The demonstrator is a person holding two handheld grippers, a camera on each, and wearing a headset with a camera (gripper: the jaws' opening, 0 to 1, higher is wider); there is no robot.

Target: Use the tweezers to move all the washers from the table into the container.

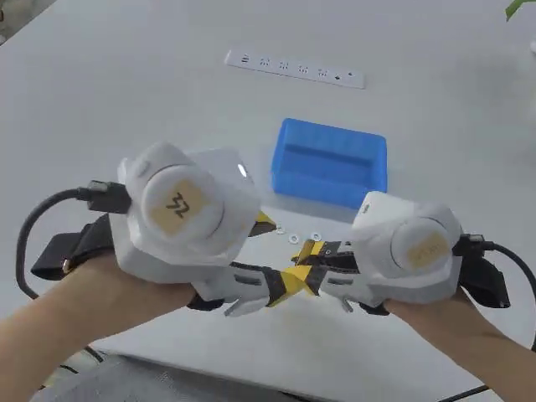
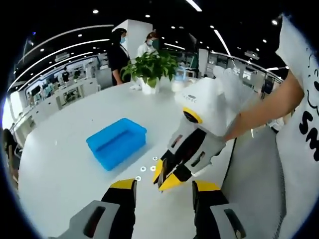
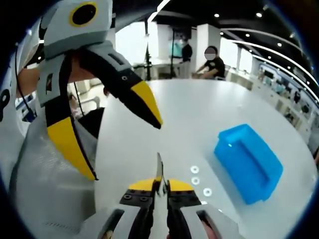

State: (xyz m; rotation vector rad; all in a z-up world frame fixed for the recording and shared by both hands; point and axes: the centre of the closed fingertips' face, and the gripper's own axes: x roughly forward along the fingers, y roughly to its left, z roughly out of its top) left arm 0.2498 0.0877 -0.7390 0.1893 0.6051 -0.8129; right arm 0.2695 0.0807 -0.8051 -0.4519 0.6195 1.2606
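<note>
Left gripper (image 2: 164,188): two black jaws with yellow tips rise from the bottom of its own view. They stand wide apart and nothing is between them.
Right gripper (image 3: 160,185): its yellow-tipped jaws are pressed together on the tweezers (image 3: 159,170). These are a thin, flat metal blade that sticks up from between the jaws in the lower middle of its view.
Shells: in the head view both grippers have smooth, rounded white bodies, each with a pale yellow round disc on top. Black cables leave them toward the left and right edges of the frame.
Washers (image 3: 195,170): a few small flat rings, pale and shiny. They lie in a loose row on the table, to the right of the tweezers' tip and apart from it.
Container (image 3: 248,164): a blue rectangular tray with rounded corners and smooth walls, open on top. It is at the right of the right gripper view, near the washers but not touching them.
Table (image 1: 126,100): a smooth, pale grey-white surface. Its near edge crosses the bottom of the head view, and a wide bare area fills the upper left of that frame.
Power strip (image 1: 293,69): long, flat and white, in the upper middle of the head view, well apart from the container.
Plant (image 2: 149,67): green leaves in a white pot, in the upper middle of the left gripper view.
Room: in the head view the two sets of jaws come close together in the lower middle of the frame, just below the washers. A strip of bare table lies between the washers and the container.
</note>
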